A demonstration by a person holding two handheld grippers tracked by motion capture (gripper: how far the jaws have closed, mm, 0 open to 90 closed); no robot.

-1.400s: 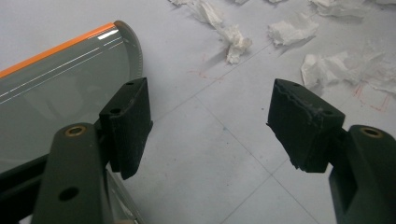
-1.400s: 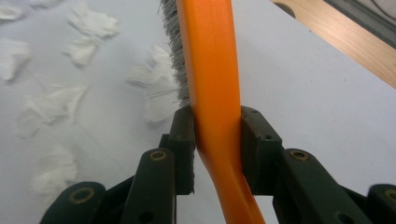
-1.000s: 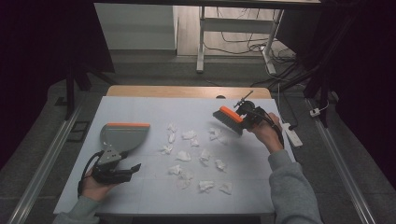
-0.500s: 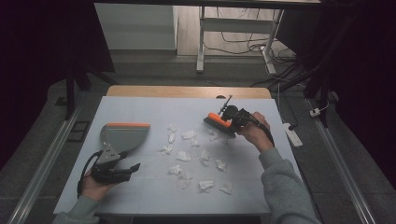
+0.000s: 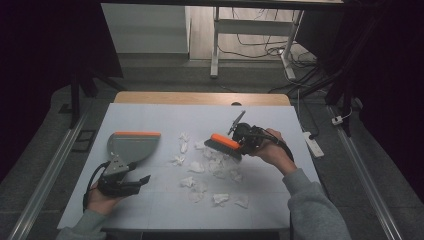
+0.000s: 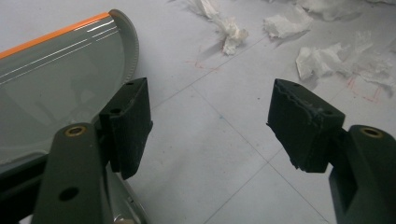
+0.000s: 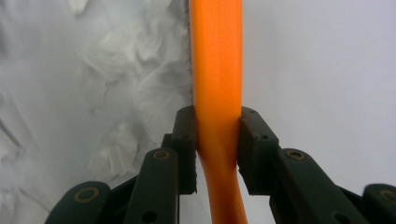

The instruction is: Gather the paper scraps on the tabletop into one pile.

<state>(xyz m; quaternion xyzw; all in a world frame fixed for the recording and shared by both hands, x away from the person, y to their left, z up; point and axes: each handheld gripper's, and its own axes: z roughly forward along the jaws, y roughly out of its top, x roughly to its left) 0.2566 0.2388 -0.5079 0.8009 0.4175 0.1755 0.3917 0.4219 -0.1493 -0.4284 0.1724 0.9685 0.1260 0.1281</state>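
Observation:
A grey dustpan [image 5: 132, 146] with an orange lip lies at the table's left, mouth facing right. My left gripper [image 5: 139, 171] rests just in front of it; in the left gripper view the jaws [image 6: 210, 121] stand open over bare table, with the dustpan [image 6: 56, 84] beside the left jaw. My right gripper [image 5: 241, 145] is shut on the orange-backed brush [image 5: 224, 142], whose bristles touch the paper scraps [image 5: 215, 165] at mid-table. The right gripper view has both pads [image 7: 217, 140] pressing the orange handle [image 7: 218, 60], with white scraps [image 7: 126, 70] to its left.
Several crumpled white paper scraps [image 6: 327, 60] are strewn between the dustpan and the brush. The white mat [image 5: 280, 125] covers the wooden table [image 5: 200, 97]. A power strip [image 5: 311, 142] lies past the right edge, and a desk frame stands behind.
My right hand has carried the brush leftwards from the table's right side into the scraps, bunching some ahead of the bristles. The left hand and the dustpan have stayed in place.

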